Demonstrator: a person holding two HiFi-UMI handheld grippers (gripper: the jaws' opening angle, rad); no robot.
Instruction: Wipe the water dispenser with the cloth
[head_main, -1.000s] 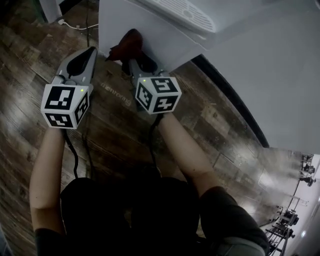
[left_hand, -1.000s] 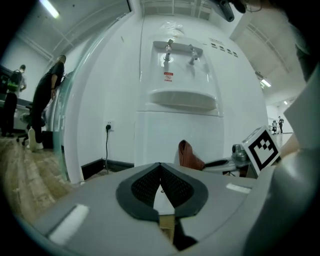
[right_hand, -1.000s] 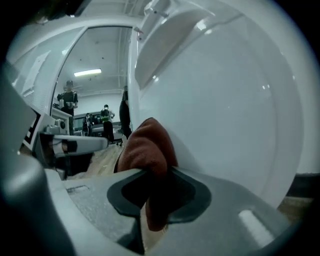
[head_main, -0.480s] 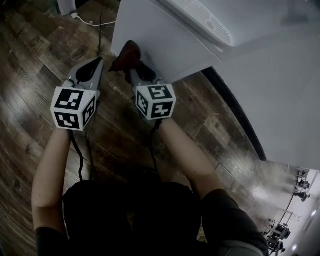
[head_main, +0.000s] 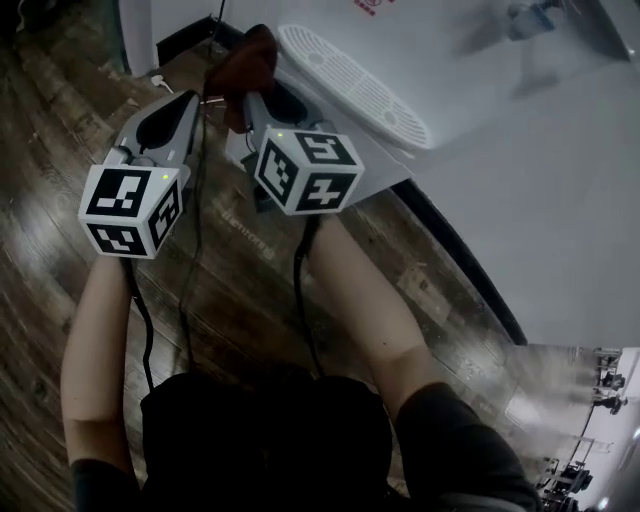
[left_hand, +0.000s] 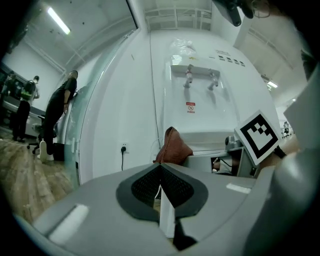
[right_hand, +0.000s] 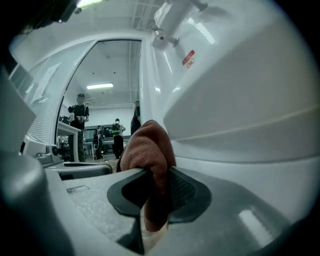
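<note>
The white water dispenser (head_main: 470, 90) fills the upper right of the head view, its perforated drip tray (head_main: 350, 80) below two taps (left_hand: 199, 77). My right gripper (head_main: 258, 100) is shut on a reddish-brown cloth (head_main: 245, 60) (right_hand: 149, 150), held at the left corner of the drip tray. The cloth (left_hand: 172, 148) also shows in the left gripper view against the dispenser's lower front (left_hand: 200, 120). My left gripper (head_main: 180, 110) hangs just left of it with its jaws closed together and nothing between them.
Dark wood floor (head_main: 60, 150) lies below. A power cord (head_main: 165, 85) and a wall plug (left_hand: 122, 149) sit left of the dispenser. A white wall (head_main: 560, 230) runs along the right. People (left_hand: 57, 115) stand far off in the room.
Both grippers rose from the dispenser's lower cabinet front up to the drip tray level. The cloth stayed clamped in the right gripper. The left gripper moved alongside.
</note>
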